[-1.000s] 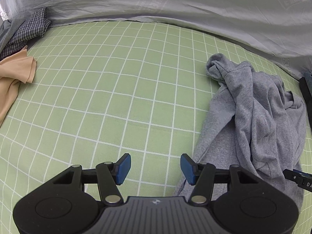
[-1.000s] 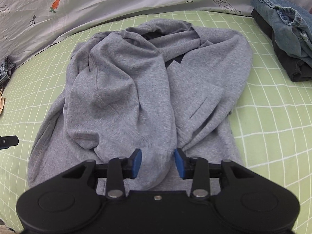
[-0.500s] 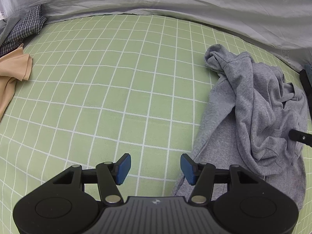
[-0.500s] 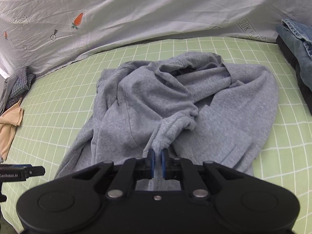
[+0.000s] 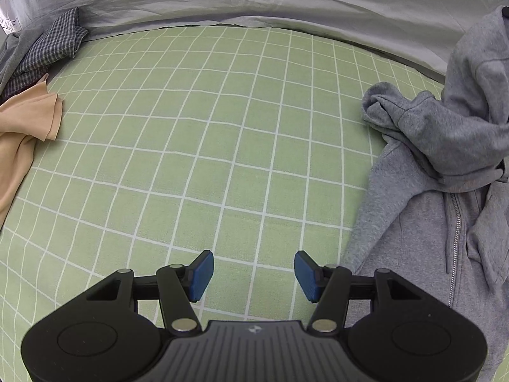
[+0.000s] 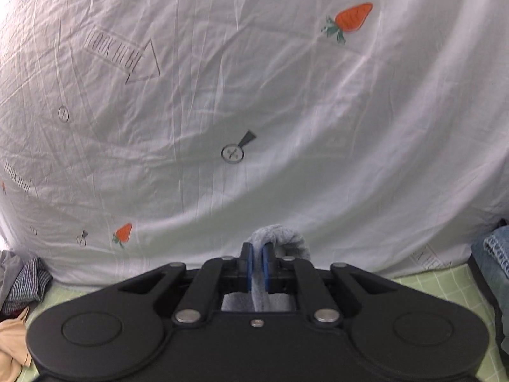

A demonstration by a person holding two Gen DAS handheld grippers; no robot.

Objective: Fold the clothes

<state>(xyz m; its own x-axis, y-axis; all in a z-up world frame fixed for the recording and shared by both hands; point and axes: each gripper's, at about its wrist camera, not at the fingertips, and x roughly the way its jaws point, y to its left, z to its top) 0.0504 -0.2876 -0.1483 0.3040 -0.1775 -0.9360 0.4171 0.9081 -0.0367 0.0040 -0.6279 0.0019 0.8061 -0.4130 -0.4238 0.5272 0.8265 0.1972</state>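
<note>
Grey hoodie [image 5: 445, 146] is not folded; it lies bunched up on the green checked bed cover [image 5: 203, 146], with one part pulled up high. The left gripper [image 5: 253, 275] is wide open and holds nothing. The right gripper [image 6: 257, 270] is pinched tight on grey cloth. Farther off lie a tan cloth [image 5: 25, 127] and a checked shirt [image 5: 47, 47], unfolded too

Before you lies a green checked bed cover [image 5: 197, 146]. A white sheet printed with carrots [image 6: 286, 102] hangs along its far edge. Folded jeans [image 6: 496, 248] sit at its right edge.
</note>
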